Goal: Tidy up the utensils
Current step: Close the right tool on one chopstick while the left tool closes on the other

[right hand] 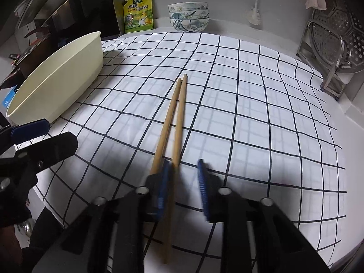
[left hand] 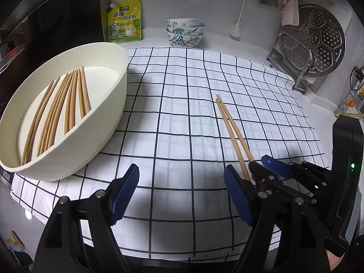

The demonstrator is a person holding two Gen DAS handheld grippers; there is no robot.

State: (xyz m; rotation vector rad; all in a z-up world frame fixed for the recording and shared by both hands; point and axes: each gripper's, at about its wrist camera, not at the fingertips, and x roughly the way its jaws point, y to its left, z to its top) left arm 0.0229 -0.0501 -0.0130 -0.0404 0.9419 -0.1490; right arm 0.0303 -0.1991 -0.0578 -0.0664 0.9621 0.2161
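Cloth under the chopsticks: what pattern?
White cloth with a dark grid of thin lines; clearest in the right wrist view.

Stacked bowls [left hand: 184, 31], seasoning pouch [left hand: 124, 21], steamer tray [left hand: 317, 42].

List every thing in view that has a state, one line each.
left hand-held gripper: open, empty
right hand-held gripper: jaws narrowed around one chopstick, gap still visible
pair of chopsticks: lying on the checked cloth
cream tub: holds several chopsticks
patterned bowls: stacked
steamer tray: upright in rack
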